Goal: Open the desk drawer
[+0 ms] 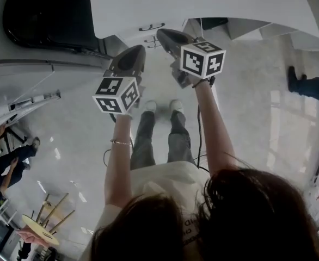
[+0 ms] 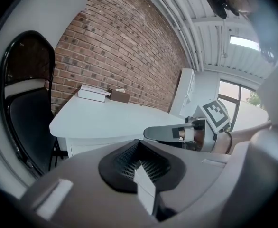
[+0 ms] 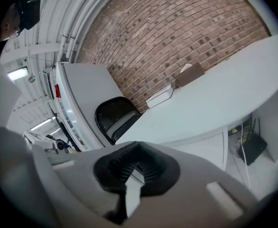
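In the head view, the left tool (image 1: 134, 52) and the right tool (image 1: 163, 35) are held side by side in the upper centre of the frame, both aimed at the drawer (image 1: 132, 33). The drawer is seen shut under the near edge of the white surface (image 1: 214, 1), its dark handle (image 1: 152, 26) just beyond the tool tips and touched by neither. In each gripper view the jaws are seen pressed together with nothing between them. A black chair (image 1: 45, 12) is seen in the upper left. In the left gripper view, books (image 2: 93, 92) and a brown box (image 2: 119, 96) are seen lying on the surface against a brick wall (image 2: 125, 42).
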A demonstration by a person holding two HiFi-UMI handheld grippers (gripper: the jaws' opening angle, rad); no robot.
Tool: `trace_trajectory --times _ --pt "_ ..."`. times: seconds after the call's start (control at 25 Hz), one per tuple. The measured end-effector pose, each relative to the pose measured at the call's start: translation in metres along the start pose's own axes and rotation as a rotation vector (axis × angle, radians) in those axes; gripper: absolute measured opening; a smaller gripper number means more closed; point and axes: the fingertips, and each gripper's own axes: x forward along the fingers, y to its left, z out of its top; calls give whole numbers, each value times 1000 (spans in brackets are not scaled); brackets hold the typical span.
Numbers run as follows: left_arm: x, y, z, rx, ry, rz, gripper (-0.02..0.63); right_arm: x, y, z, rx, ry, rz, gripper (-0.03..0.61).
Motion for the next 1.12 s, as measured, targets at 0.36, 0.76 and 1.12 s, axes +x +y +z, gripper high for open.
trace_trajectory --times 0.36,0.76,1.12 --pt "26 11 -27 -8 -2 85 -2 12 -37 -29 153 16 107 3" --pt "52 33 -66 -41 -2 121 -2 39 -78 -61 358 8 172 3" --pt "67 43 -101 -61 2 126 -2 59 -107 -86 469 -26 162 3"
